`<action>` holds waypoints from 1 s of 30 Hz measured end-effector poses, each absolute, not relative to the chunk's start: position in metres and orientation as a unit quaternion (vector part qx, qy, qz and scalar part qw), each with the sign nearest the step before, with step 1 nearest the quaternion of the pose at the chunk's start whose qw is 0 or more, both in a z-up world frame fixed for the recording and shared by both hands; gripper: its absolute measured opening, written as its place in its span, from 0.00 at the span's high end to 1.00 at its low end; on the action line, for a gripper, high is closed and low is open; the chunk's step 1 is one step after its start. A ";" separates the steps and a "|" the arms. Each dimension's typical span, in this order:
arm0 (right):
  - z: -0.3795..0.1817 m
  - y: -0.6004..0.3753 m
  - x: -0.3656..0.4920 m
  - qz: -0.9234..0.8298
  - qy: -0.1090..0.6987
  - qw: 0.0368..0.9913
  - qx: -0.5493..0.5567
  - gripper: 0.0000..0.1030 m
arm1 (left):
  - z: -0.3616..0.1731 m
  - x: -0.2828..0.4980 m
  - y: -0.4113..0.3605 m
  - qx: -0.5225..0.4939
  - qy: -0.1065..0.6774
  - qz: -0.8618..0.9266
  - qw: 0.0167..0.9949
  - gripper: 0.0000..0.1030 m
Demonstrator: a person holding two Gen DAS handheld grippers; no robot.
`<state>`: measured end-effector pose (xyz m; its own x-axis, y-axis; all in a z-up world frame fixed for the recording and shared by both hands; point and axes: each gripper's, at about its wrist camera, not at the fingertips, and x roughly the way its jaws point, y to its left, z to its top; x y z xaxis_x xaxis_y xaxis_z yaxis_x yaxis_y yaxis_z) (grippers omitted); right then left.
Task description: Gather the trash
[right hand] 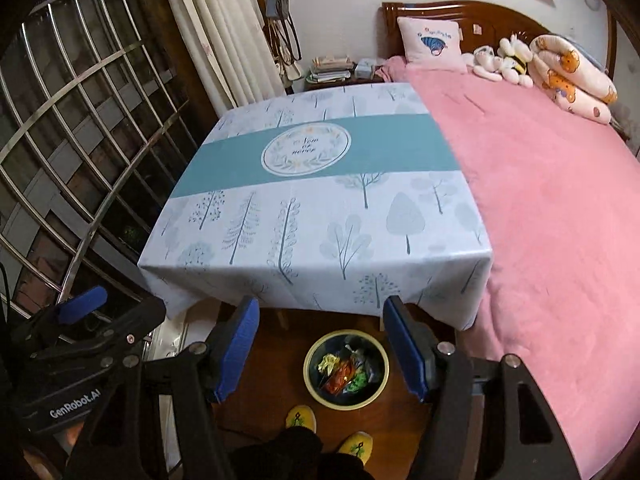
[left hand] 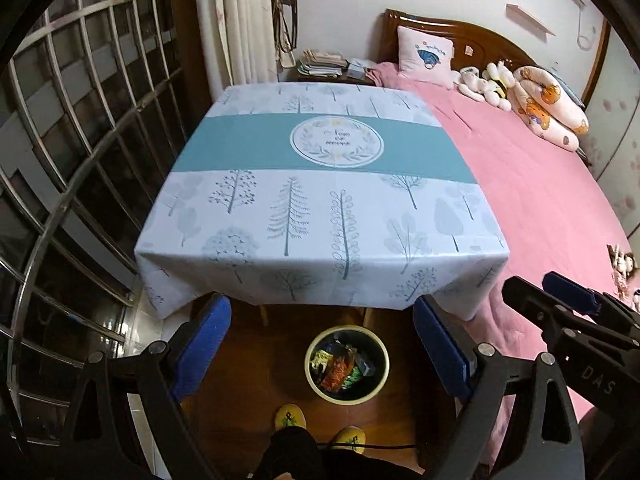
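The trash (left hand: 340, 364) lay in a round bin (left hand: 310, 376) on the wooden floor (left hand: 248, 380), just in front of the desk (left hand: 320, 216): crumpled wrappers in yellow, orange and green, too small and tangled to tell apart. A smooth cloth printed with trees and a teal band covered the desk completely, hiding its legs but for a glimpse under the front hem. The left hand-held gripper (left hand: 322, 348) stood wide with nothing between its blue ribbed pads, framing the bin. The right hand-held gripper (right hand: 320, 350) also stood wide and empty. Each was cut off at the frame's lower edge. Yellow slippers (right hand: 302, 418) showed below, the legs above them dark and indistinct. A fuzzy pink blanket (right hand: 540, 220) covered the bed beside the desk.
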<state>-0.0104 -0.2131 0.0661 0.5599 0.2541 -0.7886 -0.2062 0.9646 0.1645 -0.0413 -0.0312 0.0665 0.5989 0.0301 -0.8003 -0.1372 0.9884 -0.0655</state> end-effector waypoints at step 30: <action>0.062 -0.210 0.001 0.139 0.440 0.887 0.008 0.37 | 0.061 -0.024 -0.034 -0.054 0.439 0.072 0.894 0.11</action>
